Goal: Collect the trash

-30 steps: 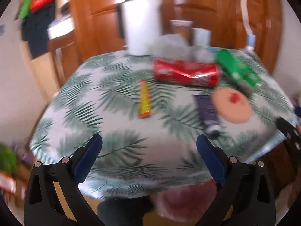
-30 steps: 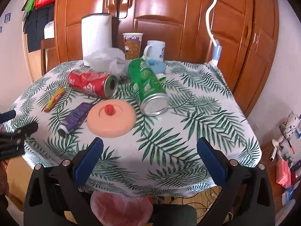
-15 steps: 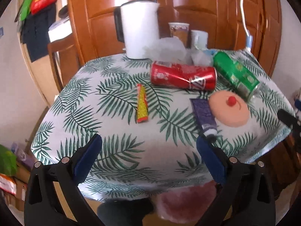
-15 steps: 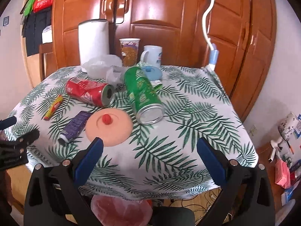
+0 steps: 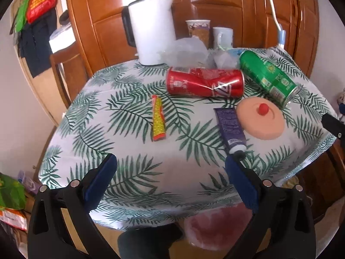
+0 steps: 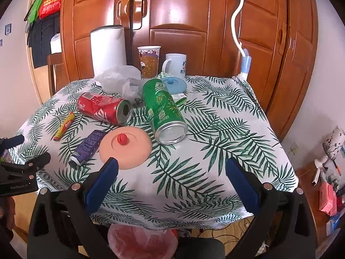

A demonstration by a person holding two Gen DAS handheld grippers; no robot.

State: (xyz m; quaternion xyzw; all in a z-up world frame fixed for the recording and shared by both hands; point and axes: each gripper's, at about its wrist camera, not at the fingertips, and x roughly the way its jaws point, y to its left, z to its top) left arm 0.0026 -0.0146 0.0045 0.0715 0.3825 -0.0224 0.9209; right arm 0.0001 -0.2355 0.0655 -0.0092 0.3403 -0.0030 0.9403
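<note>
On the leaf-print tablecloth (image 5: 129, 172) lie a dented red can (image 5: 204, 83) (image 6: 103, 108), a green can (image 5: 269, 79) (image 6: 165, 110), a yellow-red wrapper (image 5: 158, 118) (image 6: 64, 126), a purple tube (image 5: 230, 129) (image 6: 88, 146) and crumpled clear plastic (image 5: 185, 50) (image 6: 117, 79). My left gripper (image 5: 170, 172) is open and empty at the table's near edge, in front of the wrapper and the tube. My right gripper (image 6: 171, 177) is open and empty at the near edge, below the green can. A pink-lined trash bag (image 6: 140, 240) (image 5: 213, 226) sits under the edge.
A peach lid with a red knob (image 6: 126, 149) (image 5: 259, 118) lies by the tube. A white kettle (image 5: 151, 30), a paper cup (image 6: 149, 61), a white mug (image 6: 175, 65) and a blue lid (image 6: 173, 84) stand at the back. Wooden wardrobe doors (image 6: 183, 21) rise behind the table.
Both grippers have drawn back and risen slightly, so the table looks a little farther and lower. Nothing on the table has moved. Both grippers stay open.
</note>
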